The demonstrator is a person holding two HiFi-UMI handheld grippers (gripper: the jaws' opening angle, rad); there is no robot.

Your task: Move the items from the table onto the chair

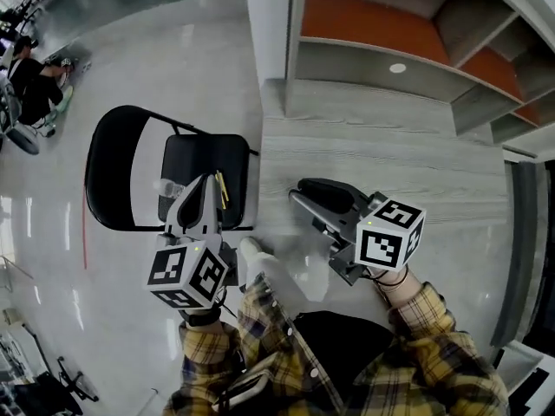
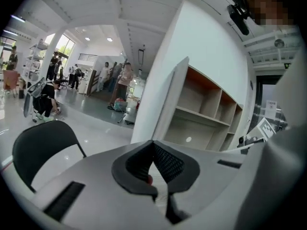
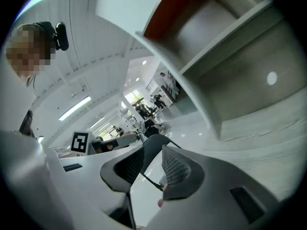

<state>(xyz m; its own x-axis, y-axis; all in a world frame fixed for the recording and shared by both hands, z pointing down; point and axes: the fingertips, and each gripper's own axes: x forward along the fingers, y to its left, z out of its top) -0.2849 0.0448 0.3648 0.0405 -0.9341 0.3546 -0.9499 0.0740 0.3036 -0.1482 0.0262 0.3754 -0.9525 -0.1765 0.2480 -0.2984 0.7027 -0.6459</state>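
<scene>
The grey table (image 1: 390,146) looks bare. The chair (image 1: 195,150), at nine o'clock, is under the closed, empty left claw (image 1: 206,182); right claw (image 1: 297,190) gapes, empty.

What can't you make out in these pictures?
Head view: the left gripper covers part of the chair seat; the clear item beside the yellow sticks is too small to name.
Head view: the right gripper and the person's sleeves hide the table's near part.
Left gripper view: red speck behind shut jaws, too small.
</scene>
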